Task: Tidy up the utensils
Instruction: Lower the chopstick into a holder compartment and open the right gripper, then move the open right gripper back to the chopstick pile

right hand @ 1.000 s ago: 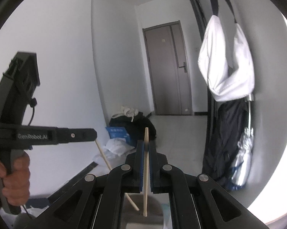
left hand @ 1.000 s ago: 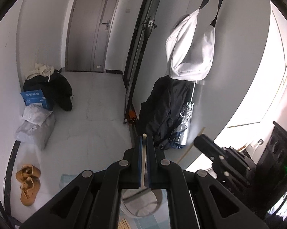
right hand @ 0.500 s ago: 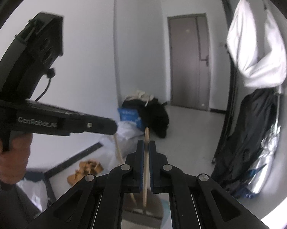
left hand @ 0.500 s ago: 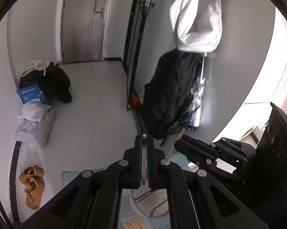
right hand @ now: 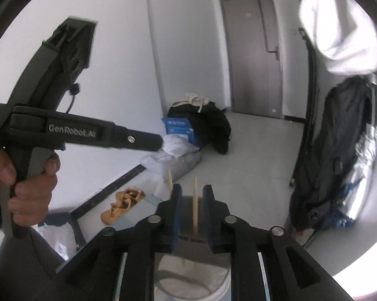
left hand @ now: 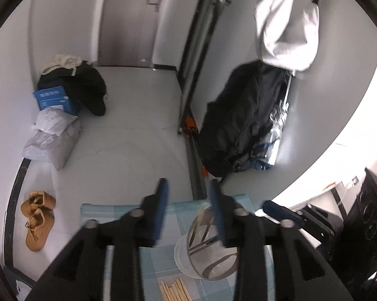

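Right wrist: chopstick [right hand: 195, 202] upright, lengthwise vertical.

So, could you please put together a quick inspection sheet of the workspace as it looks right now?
Surface: light blue checked cloth on a small table.
Job's things: mesh utensil holder with chopsticks inside; one chopstick stands between the right jaws, apparently untouched by the pads; loose chopsticks lie beside the holder.
Clutter: nothing seen on the cloth.
Grippers: left hand-held gripper jaws opening, nothing between them; right hand-held gripper jaws opening around the chopstick; a hand holds the left one.
Cables: a short black cable on the left hand-held gripper.
Surroundings: tan shoes, bags by the wall, hanging black coat, white garment, grey door.
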Demonstrator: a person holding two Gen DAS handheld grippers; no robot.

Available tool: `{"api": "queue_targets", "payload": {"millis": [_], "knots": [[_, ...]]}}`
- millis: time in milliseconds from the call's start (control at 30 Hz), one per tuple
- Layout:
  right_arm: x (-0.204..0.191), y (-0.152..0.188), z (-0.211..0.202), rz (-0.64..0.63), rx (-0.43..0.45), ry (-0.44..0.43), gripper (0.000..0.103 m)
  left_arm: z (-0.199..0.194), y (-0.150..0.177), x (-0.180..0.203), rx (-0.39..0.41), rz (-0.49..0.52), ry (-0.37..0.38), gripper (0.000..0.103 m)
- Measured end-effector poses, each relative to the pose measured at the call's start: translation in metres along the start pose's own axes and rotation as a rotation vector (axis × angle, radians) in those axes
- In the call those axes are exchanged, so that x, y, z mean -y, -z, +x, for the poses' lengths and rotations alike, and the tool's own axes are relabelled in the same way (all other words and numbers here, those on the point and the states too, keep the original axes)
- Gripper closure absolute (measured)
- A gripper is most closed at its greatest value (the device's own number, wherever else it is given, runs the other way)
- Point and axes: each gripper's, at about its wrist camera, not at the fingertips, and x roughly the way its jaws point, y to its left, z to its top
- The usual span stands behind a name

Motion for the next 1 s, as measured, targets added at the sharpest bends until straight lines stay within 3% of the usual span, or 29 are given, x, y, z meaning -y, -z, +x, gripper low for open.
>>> {"api": "queue_targets", "payload": {"millis": [67,200,300,367,433,567,700,767,1000], "knots": [[-0.001,0.003,-0.011,0.023,0.011,0.012,0.069,-0.011,0.003,-0.002,0.024,-0.016,-0.025,0.057],[-0.005,0.007,-0.034,0.070,0.045,0.043,0.059,-0.025,0.012,-0.004,0.061,-0.027,-0.064,0.052],[-0.010,0.006,-0.051,0.104,0.076,0.057,0.051,-0.036,0.020,-0.001,0.090,-0.032,-0.101,0.042],[-0.017,0.006,-0.062,0.115,0.099,0.073,0.037,-0.042,0.025,0.002,0.111,-0.032,-0.126,0.037],[-0.026,0.008,-0.075,0.124,0.126,0.084,0.034,-0.049,0.031,0.004,0.129,-0.038,-0.148,0.032],[-0.040,0.013,-0.091,0.135,0.156,0.119,0.021,-0.059,0.049,0.009,0.146,-0.022,-0.166,0.031],[-0.053,0.022,-0.103,0.129,0.172,0.154,0.019,-0.067,0.067,0.009,0.173,-0.030,-0.191,0.029],[-0.057,0.025,-0.105,0.129,0.170,0.166,0.018,-0.068,0.074,0.009,0.188,-0.040,-0.216,0.021],[-0.069,0.046,-0.112,0.126,0.177,0.206,0.012,-0.071,0.099,0.007,0.228,-0.031,-0.263,0.011]]}}
